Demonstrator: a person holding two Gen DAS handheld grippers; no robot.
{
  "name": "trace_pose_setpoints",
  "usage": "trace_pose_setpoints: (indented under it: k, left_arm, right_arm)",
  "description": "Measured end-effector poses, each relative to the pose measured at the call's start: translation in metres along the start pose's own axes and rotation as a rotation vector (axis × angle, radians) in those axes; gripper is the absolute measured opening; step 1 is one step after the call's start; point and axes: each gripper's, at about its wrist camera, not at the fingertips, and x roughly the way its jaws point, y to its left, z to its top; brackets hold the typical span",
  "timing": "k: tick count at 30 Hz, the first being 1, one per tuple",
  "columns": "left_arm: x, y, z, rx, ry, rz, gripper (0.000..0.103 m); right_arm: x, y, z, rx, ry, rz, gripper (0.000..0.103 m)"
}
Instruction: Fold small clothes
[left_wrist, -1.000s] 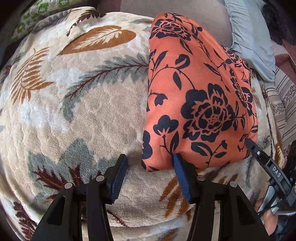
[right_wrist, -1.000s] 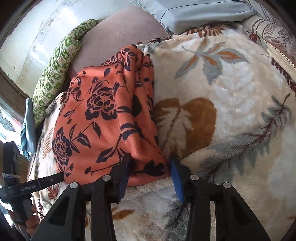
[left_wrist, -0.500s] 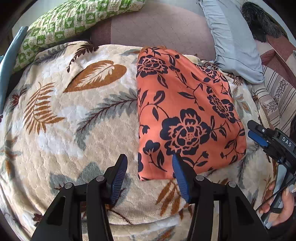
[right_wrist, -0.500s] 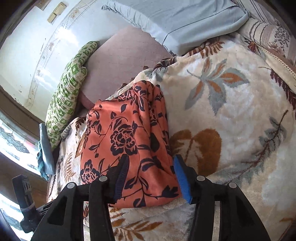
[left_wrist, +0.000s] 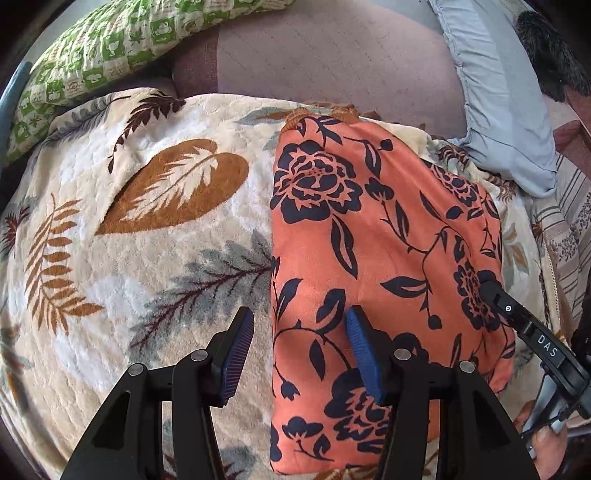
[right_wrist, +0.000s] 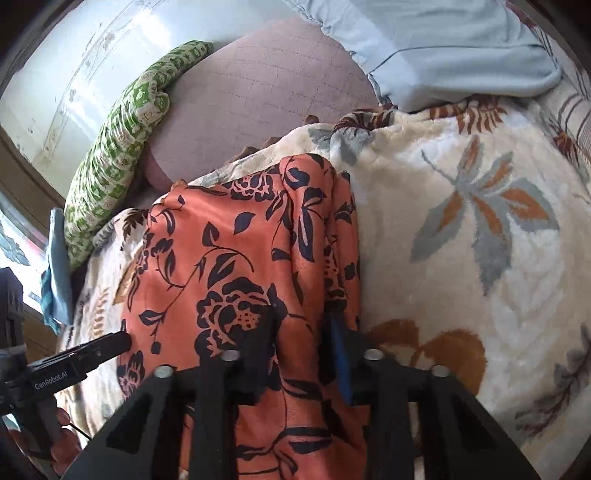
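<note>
Lying far left in the left wrist view, a green checked pillow (left_wrist: 99, 55) sits at the top edge, w/ a leaf-print blanket (left_wrist: 147, 229) spread below it across the bed. A mauve cushion (left_wrist: 332, 62) shows behind the blanket at top centre. The left gripper (left_wrist: 299, 354) has its jaws spread wide apart, nothing between the pads; its left finger (left_wrist: 236, 354) is over bare blanket, its right finger (left_wrist: 364, 354) is over the left part of the orange floral garment (left_wrist: 376, 229). The garment lies folded on the blanket, right of centre, long axis running away from the camera. Further right, the tip of the right gripper (left_wrist: 495, 291) rests on the garment's right side, w/ a light blue pillow (left_wrist: 506, 110) beyond it at upper right.

In the right wrist view, left to right: the left gripper (right_wrist: 118, 341) pokes in from the left edge, tip at the garment's left border; green pillow (right_wrist: 122, 147) upper left; garment (right_wrist: 221, 258) in the centre, w/ bunched layers along its right edge. The right gripper (right_wrist: 303, 332) has a ridge of garment fabric between its fingers, jaws narrowed on it — clamped on the cloth as far as visible. Blanket (right_wrist: 480, 221) fills the right side, blue pillow (right_wrist: 461, 48) at top.
</note>
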Motion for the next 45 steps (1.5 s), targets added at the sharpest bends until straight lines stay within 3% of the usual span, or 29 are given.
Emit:
trace_pose_setpoints:
  k: [3,7,13,18,24,28,31,36,45]
  left_arm:
    - [0.011,0.004,0.006,-0.013,0.021,-0.034,0.056]
    - [0.003,0.007,0.012,-0.013,0.005,-0.065,0.052]
    - [-0.022,-0.005,0.015,0.067,-0.141,0.031,0.054]
    - [-0.001,-0.018,0.017,0.155,-0.1,0.108,0.054]
    - [0.01,-0.021,0.019,0.156,-0.088,0.119,0.054]
    - [-0.005,-0.033,0.015,0.176,-0.138,0.164,0.054]
    - [-0.019,-0.048,0.006,0.219,-0.216,0.287,0.054]
    - [-0.023,-0.055,0.002,0.26,-0.24,0.321,0.054]
    - [-0.027,-0.05,0.014,0.238,-0.235,0.326,0.054]
  right_arm:
    - [0.005,-0.008,0.003,0.025,0.031,0.032,0.024]
    - [-0.007,-0.017,0.015,0.098,-0.031,0.124,0.035]
    - [0.003,-0.002,0.027,0.036,-0.016,0.034,0.043]
    - [0.015,0.008,0.024,-0.026,-0.005,-0.037,0.043]
    - [0.016,0.005,0.023,-0.019,-0.017,-0.037,0.043]
    - [0.014,0.008,0.021,-0.049,-0.021,-0.067,0.049]
    - [0.013,0.01,0.018,-0.052,-0.018,-0.066,0.049]
    - [0.009,0.013,0.018,-0.067,-0.019,-0.058,0.049]
    - [0.008,0.009,0.023,-0.04,-0.01,-0.052,0.049]
